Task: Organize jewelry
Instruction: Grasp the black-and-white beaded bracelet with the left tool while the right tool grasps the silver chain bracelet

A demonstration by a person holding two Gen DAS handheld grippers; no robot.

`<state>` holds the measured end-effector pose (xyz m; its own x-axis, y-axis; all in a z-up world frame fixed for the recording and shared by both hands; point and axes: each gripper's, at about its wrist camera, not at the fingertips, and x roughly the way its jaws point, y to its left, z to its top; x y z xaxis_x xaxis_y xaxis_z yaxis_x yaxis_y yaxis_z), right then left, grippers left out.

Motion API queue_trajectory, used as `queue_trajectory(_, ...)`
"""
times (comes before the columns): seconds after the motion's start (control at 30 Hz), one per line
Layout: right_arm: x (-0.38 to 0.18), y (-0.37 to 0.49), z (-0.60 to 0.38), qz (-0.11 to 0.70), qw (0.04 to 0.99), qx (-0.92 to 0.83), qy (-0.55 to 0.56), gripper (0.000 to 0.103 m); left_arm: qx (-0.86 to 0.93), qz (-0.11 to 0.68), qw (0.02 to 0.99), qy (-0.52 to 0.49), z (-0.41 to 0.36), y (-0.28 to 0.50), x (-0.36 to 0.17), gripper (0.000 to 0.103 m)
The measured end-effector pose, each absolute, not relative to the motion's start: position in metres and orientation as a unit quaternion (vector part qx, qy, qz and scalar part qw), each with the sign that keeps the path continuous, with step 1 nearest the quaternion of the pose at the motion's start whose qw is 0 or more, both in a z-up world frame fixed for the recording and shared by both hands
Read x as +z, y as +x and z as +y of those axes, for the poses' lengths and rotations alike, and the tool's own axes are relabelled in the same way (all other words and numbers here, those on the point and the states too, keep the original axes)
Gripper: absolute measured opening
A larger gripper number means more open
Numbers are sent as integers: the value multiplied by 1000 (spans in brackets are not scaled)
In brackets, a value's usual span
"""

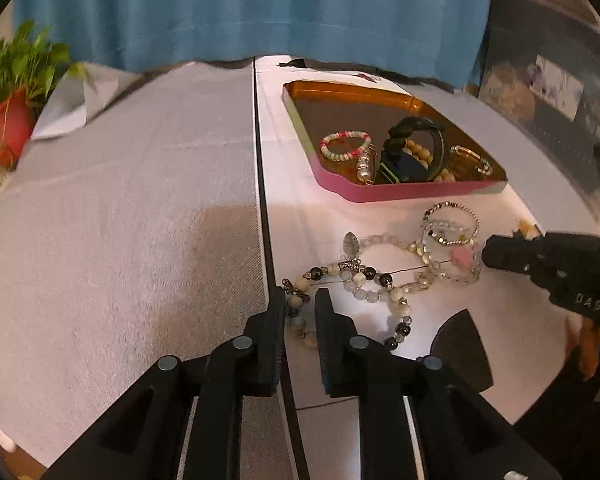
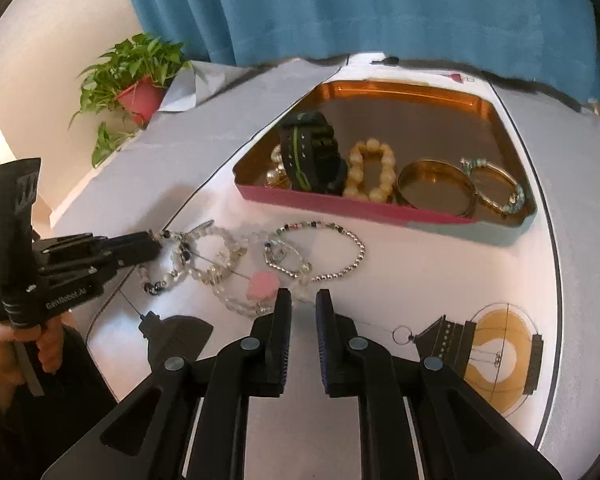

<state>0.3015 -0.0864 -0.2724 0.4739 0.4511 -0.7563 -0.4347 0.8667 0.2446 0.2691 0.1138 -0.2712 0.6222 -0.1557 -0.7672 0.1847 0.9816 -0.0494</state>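
A pink-sided tin [image 1: 380, 194] [image 2: 340, 205] with a gold inside holds a black watch [image 2: 312, 152], a yellow bead bracelet [image 2: 374, 172], a gold bangle [image 2: 436, 188] and more bracelets. Loose on the white cloth lie a stone-bead bracelet [image 1: 356, 276] [image 2: 180, 256], a clear bracelet with a pink charm [image 1: 460, 258] [image 2: 262, 286] and a silver bead bracelet [image 1: 452, 220] [image 2: 340, 264]. My left gripper [image 1: 300, 294] [image 2: 154, 246] stands narrowly open, with stone beads lying in the gap. My right gripper [image 2: 303, 296] [image 1: 486, 254] is narrowly open too, its left fingertip beside the pink charm.
A potted plant [image 1: 12, 92] [image 2: 136, 80] stands at the table's far left. A blue curtain [image 1: 260, 8] hangs behind the table. A person's hand [image 2: 4, 344] holds the left gripper's handle. A printed lamp picture [image 2: 492, 352] lies near the round table's right edge.
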Motion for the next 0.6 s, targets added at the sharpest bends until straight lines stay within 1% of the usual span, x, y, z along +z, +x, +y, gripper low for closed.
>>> queue_trajectory(0.13,-272,306,-83,441,860,256,4,15,-91,420,903,24,112,270,-272,17)
queue_trajectory(0.3,-265,314,-88,434,860,262,54,16,-97,422,901,4,118,273,-271,18)
queue_trajectory(0.43,-274,316,-73,454,851,261,22,16,-97,421,902,12,115,272,-272,18)
queue_trajectory(0.47,-272,313,-71,443,858,259,9,17,-97,421,902,14,115,271,-272,18)
queue_trajectory(0.6,-272,304,-49,417,870,246,-95,17,-99,419,902,23,113,273,-273,17)
